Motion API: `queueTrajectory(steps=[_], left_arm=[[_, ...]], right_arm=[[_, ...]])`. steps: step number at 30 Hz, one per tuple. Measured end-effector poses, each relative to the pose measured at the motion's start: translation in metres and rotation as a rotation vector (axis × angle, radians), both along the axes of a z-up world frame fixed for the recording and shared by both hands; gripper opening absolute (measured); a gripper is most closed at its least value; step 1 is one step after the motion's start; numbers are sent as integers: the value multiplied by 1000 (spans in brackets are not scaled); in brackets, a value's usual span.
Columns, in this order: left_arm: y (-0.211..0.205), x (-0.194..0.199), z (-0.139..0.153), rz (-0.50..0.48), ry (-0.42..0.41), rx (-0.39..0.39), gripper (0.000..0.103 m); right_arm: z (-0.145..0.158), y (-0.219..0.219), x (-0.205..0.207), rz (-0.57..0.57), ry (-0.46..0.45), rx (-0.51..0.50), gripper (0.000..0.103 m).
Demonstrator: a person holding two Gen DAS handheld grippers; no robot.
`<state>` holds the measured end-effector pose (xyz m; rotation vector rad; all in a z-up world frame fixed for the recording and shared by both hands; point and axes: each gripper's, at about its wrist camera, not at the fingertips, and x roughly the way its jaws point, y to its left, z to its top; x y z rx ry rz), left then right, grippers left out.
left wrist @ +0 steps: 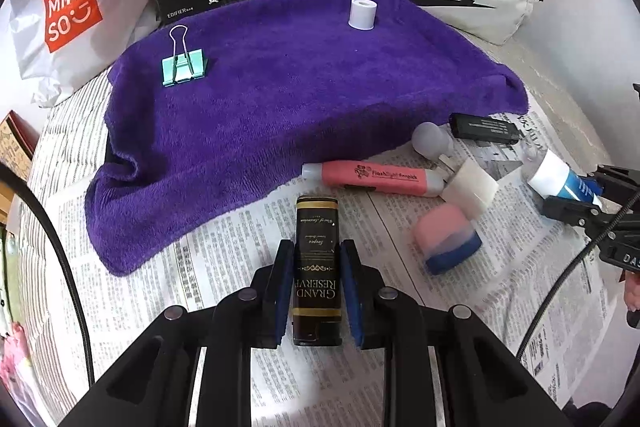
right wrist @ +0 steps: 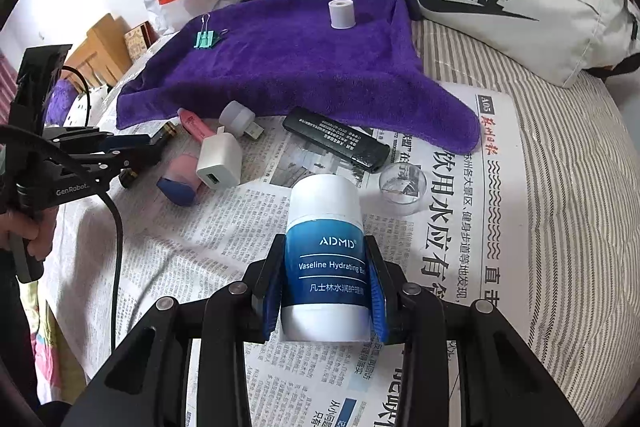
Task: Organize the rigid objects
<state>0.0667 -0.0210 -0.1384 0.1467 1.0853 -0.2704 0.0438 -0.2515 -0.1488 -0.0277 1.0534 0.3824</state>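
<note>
Purple towel (left wrist: 280, 99) up top holds only a clip (left wrist: 184, 67) and a roll (left wrist: 363, 13); we grip a lighter (left wrist: 316, 267) left (left wrist: 316, 291), a balm tube (right wrist: 325, 255) right (right wrist: 324, 295), jaws clamped; several items remain on the newspaper (left wrist: 224, 267) at centre.

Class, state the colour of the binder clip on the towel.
The binder clip is mint green with silver wire handles, clearest in the left wrist view.

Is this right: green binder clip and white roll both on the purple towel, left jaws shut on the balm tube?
One error. The left gripper is shut on the black lighter, as the left wrist view shows. The balm tube sits in the right gripper. The binder clip and white roll are on the purple towel.
</note>
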Motion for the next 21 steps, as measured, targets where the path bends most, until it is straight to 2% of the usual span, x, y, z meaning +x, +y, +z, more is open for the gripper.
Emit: queueTrajectory(steps=[14,21], left_arm=[[21,-8,21,39,-34,-41,22],[29,-4,40,57,-74,-75,22]], right_arm=[[26,12,4,29,-46,5,36],[36,15,12,28,-58,4,36]])
